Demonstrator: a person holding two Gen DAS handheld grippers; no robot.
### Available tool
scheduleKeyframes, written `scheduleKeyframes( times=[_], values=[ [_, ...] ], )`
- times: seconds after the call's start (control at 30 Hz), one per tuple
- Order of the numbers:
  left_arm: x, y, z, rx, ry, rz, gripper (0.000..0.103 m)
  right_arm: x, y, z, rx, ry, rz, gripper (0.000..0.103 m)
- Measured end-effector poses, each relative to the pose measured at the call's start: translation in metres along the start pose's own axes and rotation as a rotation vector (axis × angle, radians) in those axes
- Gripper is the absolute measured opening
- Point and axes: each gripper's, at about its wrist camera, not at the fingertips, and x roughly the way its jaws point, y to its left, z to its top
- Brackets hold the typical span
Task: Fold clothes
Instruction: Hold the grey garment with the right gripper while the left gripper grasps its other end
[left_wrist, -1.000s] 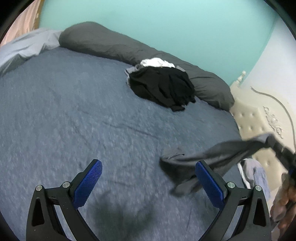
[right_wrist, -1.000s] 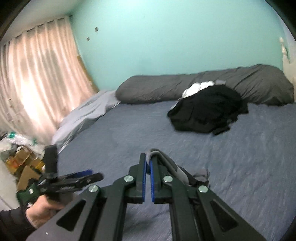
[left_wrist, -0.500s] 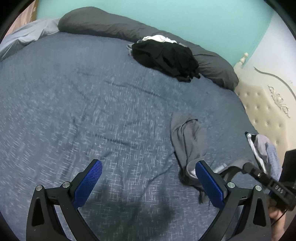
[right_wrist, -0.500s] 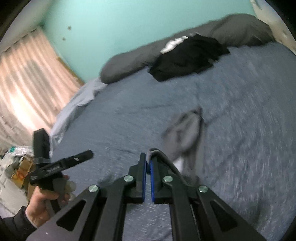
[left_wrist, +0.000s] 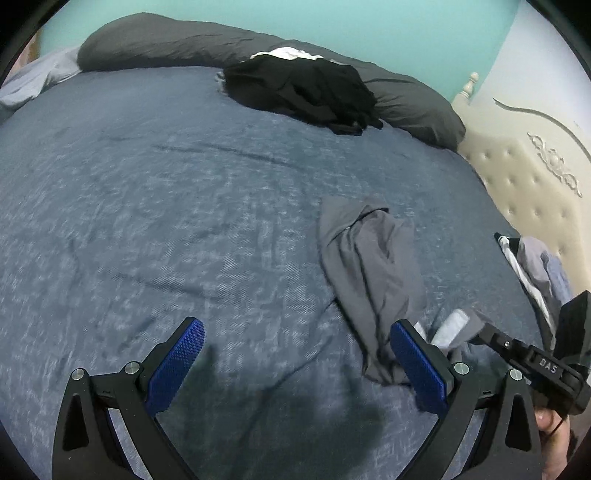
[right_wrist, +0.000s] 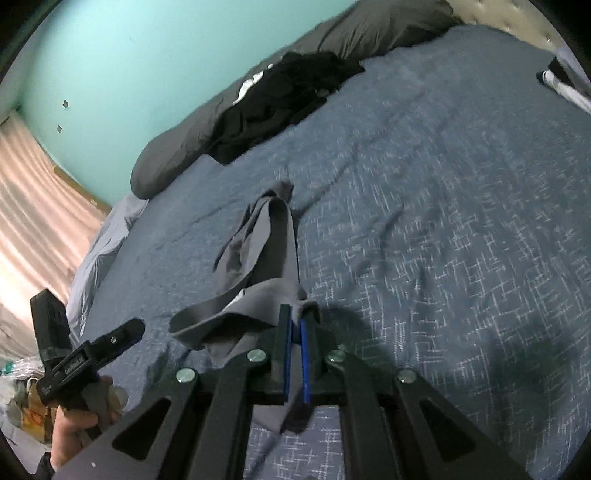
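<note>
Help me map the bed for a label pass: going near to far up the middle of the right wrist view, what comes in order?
Right claw shut on the grey garment → bare blue bedspread → black clothes pile → long dark grey pillow → teal wall.

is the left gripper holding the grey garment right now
No, the left gripper is wide open with only the blue bedspread between its pads, while the grey garment is pinched by the right gripper.
</note>
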Motion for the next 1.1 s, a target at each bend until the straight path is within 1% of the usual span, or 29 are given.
scheduleKeyframes(
  times=[0.13,0.27,0.47,0.67,0.83,0.97,1.1],
  values=[
    [0.01,-0.008,0.009,0.021,-0.004,-0.005,0.103,-0.004,-0.006,0.002,0.0,-0.011,-0.009,0.007],
    [0.02,-0.017,0.017,0.044,-0.006,-0.014,0.103,-0.004,-0.016,0.002,0.063,-0.03,-0.011,0.007],
    [0.033,-0.034,0.028,0.091,0.008,-0.041,0.103,0.002,-0.02,0.006,0.089,-0.024,-0.005,0.007],
    [0.047,-0.05,0.039,0.137,0.021,-0.069,0.103,0.006,-0.028,0.001,0.1,-0.014,-0.015,0.007],
    [0.063,-0.062,0.043,0.172,0.055,-0.059,0.103,0.007,-0.038,0.001,0.127,-0.009,-0.013,0.007],
    [0.072,-0.071,0.048,0.226,0.057,-0.024,0.103,0.004,-0.04,0.005,0.118,-0.019,-0.002,0.007],
    [0.083,-0.077,0.055,0.232,0.08,-0.019,0.103,0.002,-0.045,0.007,0.127,-0.025,0.009,0.007]
  ],
)
